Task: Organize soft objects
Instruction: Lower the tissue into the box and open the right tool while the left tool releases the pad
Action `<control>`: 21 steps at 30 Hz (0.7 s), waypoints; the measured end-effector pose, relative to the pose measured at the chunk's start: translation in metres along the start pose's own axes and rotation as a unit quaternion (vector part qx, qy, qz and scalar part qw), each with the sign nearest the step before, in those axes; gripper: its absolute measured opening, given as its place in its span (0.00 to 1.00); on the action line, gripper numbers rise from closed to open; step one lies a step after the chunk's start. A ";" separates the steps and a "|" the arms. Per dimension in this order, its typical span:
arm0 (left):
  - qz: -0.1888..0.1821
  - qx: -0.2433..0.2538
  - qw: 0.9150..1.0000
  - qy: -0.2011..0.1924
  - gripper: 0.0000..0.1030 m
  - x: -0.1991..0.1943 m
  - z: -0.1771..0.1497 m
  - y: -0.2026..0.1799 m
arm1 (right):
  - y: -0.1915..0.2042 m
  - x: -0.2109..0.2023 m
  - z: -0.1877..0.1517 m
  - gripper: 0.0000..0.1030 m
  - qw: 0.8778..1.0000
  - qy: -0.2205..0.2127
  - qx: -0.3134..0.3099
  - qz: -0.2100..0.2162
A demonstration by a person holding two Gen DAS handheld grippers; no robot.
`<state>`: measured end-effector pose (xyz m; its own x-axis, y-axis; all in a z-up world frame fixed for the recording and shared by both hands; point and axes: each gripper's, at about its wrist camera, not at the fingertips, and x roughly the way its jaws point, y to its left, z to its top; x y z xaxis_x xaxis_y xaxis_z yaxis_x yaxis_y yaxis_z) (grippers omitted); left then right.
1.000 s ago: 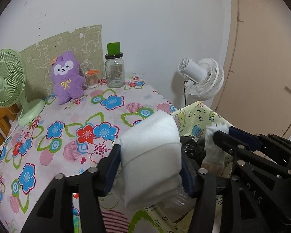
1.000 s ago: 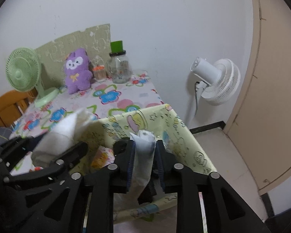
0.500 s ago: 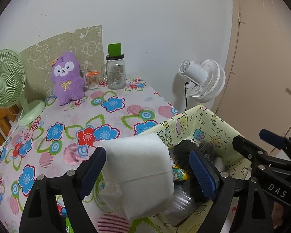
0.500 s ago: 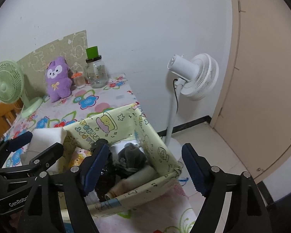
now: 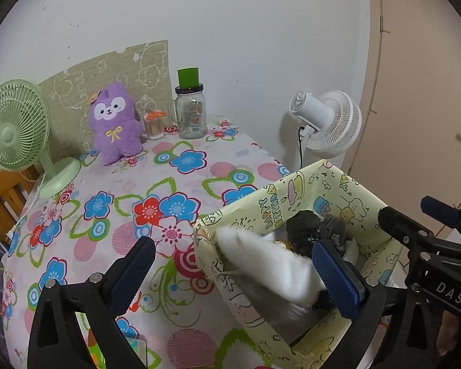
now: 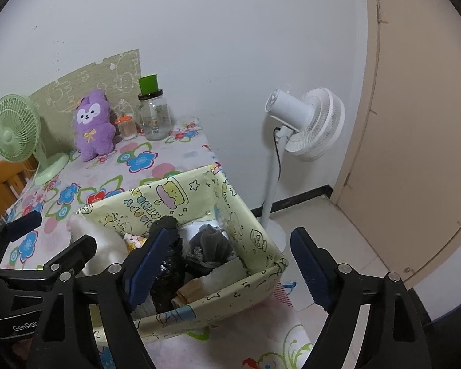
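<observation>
Left tongs: my left gripper (image 5: pixel 233 272) stands wide apart and grips nothing; its right pad sits over the near edge of the bin, its left pad over the tablecloth.
Right tongs: my right gripper (image 6: pixel 227 266) is spread wide as well, with nothing between the pads; the left pad hangs above the things in the bin, the right pad beyond the bin's outer wall.
White soft roll: the white cloth roll (image 5: pixel 270 264) lies tilted across the bin's rim on the table side, one end poking over the edge, the other down inside, blurred.
Bin: the yellow cartoon-print bin (image 6: pixel 181 190) sits at the table's corner nearest the white fan.
Bin contents: a black bundle (image 6: pixel 169 264), a grey sock ball (image 6: pixel 210 247) and a beige piece (image 6: pixel 187 293) lie packed together inside.
Table: the flowered tablecloth (image 5: pixel 123 203) covers it.
Back of table: a purple plush toy (image 5: pixel 115 123), a small orange-lidded jar (image 5: pixel 155 124) and a glass jar (image 5: pixel 190 113) with a green cap stand in a row by the wall.
Fans: a green desk fan (image 5: pixel 15 129) stands on the left corner; a white standing fan (image 6: pixel 307 123) stands on the floor beside the table.
</observation>
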<state>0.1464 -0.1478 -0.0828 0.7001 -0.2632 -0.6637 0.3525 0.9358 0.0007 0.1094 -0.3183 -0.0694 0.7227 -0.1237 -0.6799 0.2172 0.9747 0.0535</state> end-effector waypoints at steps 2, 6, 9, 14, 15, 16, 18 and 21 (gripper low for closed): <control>-0.001 -0.001 1.000 0.004 1.00 0.000 -0.001 0.000 | 0.000 -0.004 -0.001 0.83 1.000 -0.004 0.000 -0.002; -0.004 0.003 1.000 -0.001 1.00 -0.008 -0.004 -0.002 | -0.002 -0.013 -0.001 0.84 1.000 -0.011 0.004 -0.002; -0.001 0.007 1.000 -0.006 1.00 -0.016 -0.005 -0.003 | 0.001 -0.020 -0.002 0.85 1.000 -0.017 0.001 -0.002; 0.006 0.005 1.000 -0.013 1.00 -0.030 -0.008 0.002 | 0.007 -0.033 -0.003 0.88 1.000 -0.025 -0.004 0.000; 0.008 0.005 1.000 -0.014 1.00 -0.032 -0.009 0.003 | 0.008 -0.035 -0.004 0.88 1.000 -0.027 -0.004 0.002; 0.011 0.004 1.000 -0.016 1.00 -0.035 -0.009 0.004 | 0.009 -0.038 -0.004 0.89 1.000 -0.029 -0.004 0.004; 0.017 0.003 1.000 -0.021 1.00 -0.042 -0.011 0.008 | 0.013 -0.042 -0.005 0.90 0.999 -0.032 -0.005 0.007; 0.025 0.002 0.999 -0.025 1.00 -0.049 -0.015 0.015 | 0.019 -0.049 -0.008 0.90 0.999 -0.036 -0.011 0.010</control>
<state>0.1082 -0.1170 -0.0615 0.7472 -0.2270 -0.6246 0.3178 0.9475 0.0358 0.0730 -0.2924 -0.0407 0.7724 -0.1176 -0.6241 0.1892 0.9807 0.0494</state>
